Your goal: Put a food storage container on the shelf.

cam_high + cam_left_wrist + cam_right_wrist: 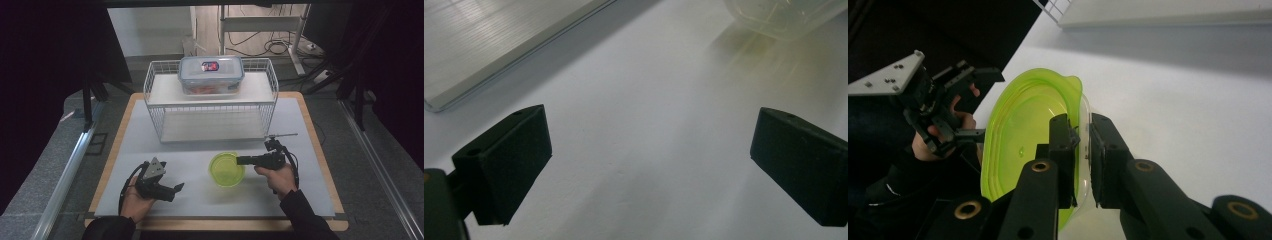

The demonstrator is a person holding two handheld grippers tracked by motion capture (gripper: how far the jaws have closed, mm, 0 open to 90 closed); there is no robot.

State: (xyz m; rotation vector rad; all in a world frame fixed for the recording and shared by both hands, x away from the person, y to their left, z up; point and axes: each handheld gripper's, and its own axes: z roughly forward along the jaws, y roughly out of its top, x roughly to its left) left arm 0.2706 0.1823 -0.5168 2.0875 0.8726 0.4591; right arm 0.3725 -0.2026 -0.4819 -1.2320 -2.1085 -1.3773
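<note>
While my right claw [1083, 150] was clamped on the rim of the green bowl [226, 169], one jaw stood inside the wall and one outside, with the rim pinched between the pads. The bowl rested on the white mat [200, 197] near the front of the table, right of centre and well apart from the wire rack [210, 107] behind it. My left claw [649, 150] lay open over bare mat, its jaws wide apart with nothing between them, near the bowl but not touching it. The grasp appeared complete; the lift and the transfer remained. I judged the rack the likely destination: its upper shelf held a lidded plastic box [211, 75], and the lower shelf looked free.
</note>
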